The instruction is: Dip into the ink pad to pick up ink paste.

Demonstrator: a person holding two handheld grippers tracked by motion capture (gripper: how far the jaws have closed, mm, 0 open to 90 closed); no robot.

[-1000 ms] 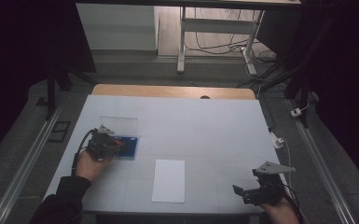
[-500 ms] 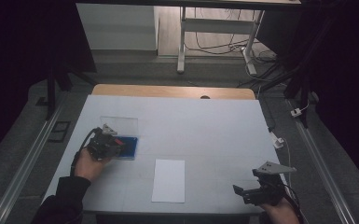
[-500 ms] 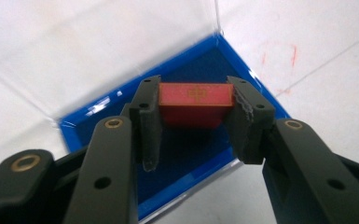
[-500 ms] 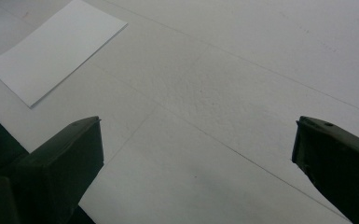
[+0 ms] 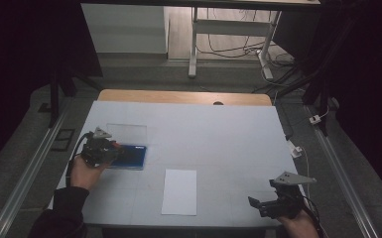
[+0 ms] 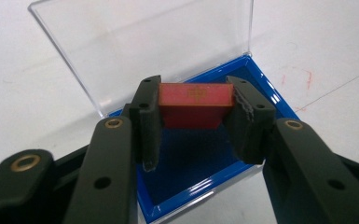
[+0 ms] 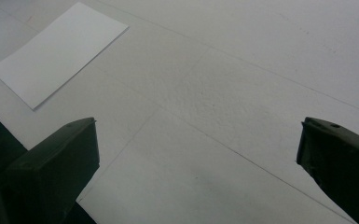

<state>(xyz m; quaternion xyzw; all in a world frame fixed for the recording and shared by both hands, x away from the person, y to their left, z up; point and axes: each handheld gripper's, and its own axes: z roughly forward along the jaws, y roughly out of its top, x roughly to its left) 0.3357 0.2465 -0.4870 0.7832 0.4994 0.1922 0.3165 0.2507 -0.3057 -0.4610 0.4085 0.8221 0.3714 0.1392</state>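
Observation:
A red block [image 6: 193, 105] with a small gold mark on top is clamped between the jaws of my left gripper [image 6: 195, 112], just above the blue tray of an open case [image 6: 242, 74]. The case's clear lid [image 6: 144, 42] stands tilted back behind it. In the high view the left gripper [image 5: 110, 148] sits at the case [image 5: 131, 156] on the left of the table. My right gripper [image 5: 258, 206] hovers near the table's front right corner, jaws wide apart with nothing between them [image 7: 198, 154].
A white sheet of paper [image 5: 179, 191] lies flat near the front middle of the white table [image 5: 218, 139]; it also appears far left in the right gripper view [image 7: 58, 51]. A wooden strip [image 5: 183, 96] borders the table's far edge. Metal rails run along both sides.
Both hands stay almost still; the left gripper remains at the blue case and the right gripper keeps its place at the front right.

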